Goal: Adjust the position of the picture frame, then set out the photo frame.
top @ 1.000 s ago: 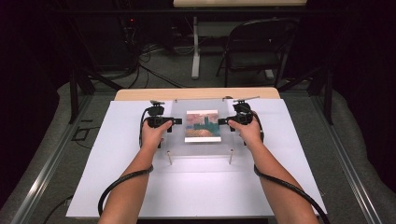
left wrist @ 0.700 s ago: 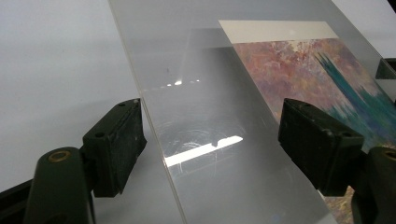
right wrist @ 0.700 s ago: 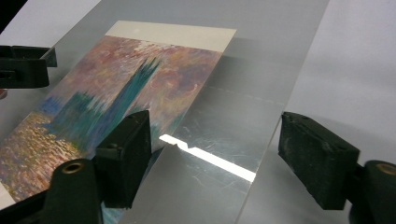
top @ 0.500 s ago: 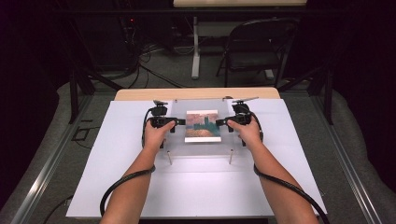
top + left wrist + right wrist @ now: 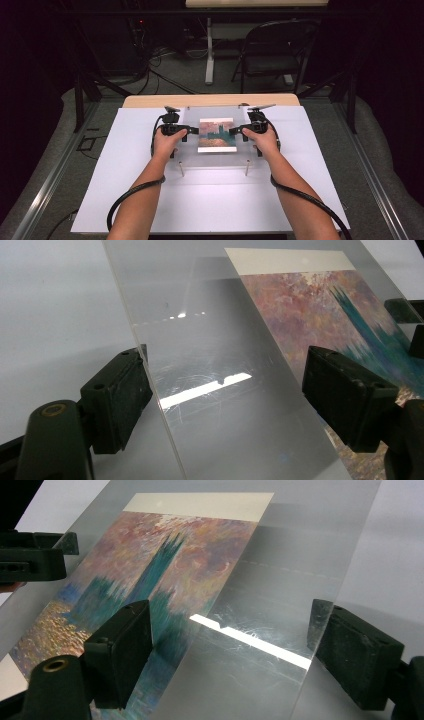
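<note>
Two tongs, two hands, one clear acrylic sheet [image 5: 215,137], one painted print [image 5: 217,134] under it, two small standoff pegs [image 5: 181,168] visible at the sheet's near edge, one white tabletop [image 5: 125,190], one folding chair [image 5: 272,55] at 12 o'clock behind.

Sheet sits mid-tabletop, raised on the pegs; far pegs hard to make out. Print's lower corner cut off in the left gripper view, its subject blurry, teal tower shapes on pink-orange. Glare streak on sheet hides some surface.

Left tongs [image 5: 192,131] at the sheet's 9 o'clock edge, jaws just been opening, now wide; sheet edge passes between them, lower pad [image 5: 117,400] right beside the edge, contact unclear, upper pad clear of it. Right tongs [image 5: 234,131] at 3 o'clock edge, jaws just been opening, wide too; sheet between, pads [image 5: 122,652] not pressing. Neither grips anything.
</note>
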`<state>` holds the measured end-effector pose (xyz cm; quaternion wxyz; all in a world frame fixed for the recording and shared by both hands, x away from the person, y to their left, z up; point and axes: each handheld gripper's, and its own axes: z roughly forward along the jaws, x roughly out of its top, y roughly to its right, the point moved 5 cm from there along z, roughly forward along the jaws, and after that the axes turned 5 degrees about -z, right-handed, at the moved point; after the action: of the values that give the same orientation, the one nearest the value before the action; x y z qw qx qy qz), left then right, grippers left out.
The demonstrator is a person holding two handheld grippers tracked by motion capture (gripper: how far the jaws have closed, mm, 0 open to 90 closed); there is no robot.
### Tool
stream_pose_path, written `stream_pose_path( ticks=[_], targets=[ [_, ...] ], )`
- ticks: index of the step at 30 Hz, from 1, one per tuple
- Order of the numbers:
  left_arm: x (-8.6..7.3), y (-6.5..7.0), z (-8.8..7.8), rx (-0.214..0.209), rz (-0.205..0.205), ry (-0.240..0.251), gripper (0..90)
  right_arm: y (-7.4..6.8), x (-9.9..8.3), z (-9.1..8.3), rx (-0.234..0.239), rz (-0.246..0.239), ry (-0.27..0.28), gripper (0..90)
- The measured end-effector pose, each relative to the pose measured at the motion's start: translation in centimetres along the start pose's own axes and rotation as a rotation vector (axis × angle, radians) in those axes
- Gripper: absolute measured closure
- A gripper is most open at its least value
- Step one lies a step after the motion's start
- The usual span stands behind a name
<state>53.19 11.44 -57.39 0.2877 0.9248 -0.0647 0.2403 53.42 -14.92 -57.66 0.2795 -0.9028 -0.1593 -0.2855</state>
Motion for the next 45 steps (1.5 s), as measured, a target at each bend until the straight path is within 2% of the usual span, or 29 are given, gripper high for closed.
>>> stream_pose_path(
  ticks=[6, 15, 20, 21, 29, 35, 45],
  targets=[
    [0.01, -0.03, -0.04, -0.003, -0.003, -0.017, 19.8, -0.02, 0.08, -0.04, -0.003, -0.003, -0.010, 18.1],
    [0.04, 0.05, 0.01, 0.004, -0.014, -0.013, 20.0, 0.05, 0.07, 0.00, -0.005, 0.001, 0.004, 19.1],
    [-0.05, -0.11, -0.03, -0.022, -0.034, -0.020, 21.7, 0.07, 0.00, -0.09, 0.007, 0.015, -0.014, 19.6],
    [-0.06, -0.12, -0.01, -0.024, -0.038, -0.020, 21.9, 0.07, 0.03, 0.00, 0.009, 0.017, 0.000, 19.7],
    [-0.01, -0.03, -0.06, -0.017, -0.038, -0.025, 22.1, 0.09, -0.09, 0.00, 0.029, 0.041, -0.013, 20.8],
    [0.04, -0.03, -0.17, -0.014, -0.055, -0.019, 24.1, 0.07, -0.04, -0.06, 0.030, 0.026, 0.001, 20.9],
    [0.05, 0.13, -0.33, -0.008, -0.053, -0.015, 24.3, -0.08, 0.00, -0.19, 0.021, 0.017, 0.011, 20.8]
  ],
)
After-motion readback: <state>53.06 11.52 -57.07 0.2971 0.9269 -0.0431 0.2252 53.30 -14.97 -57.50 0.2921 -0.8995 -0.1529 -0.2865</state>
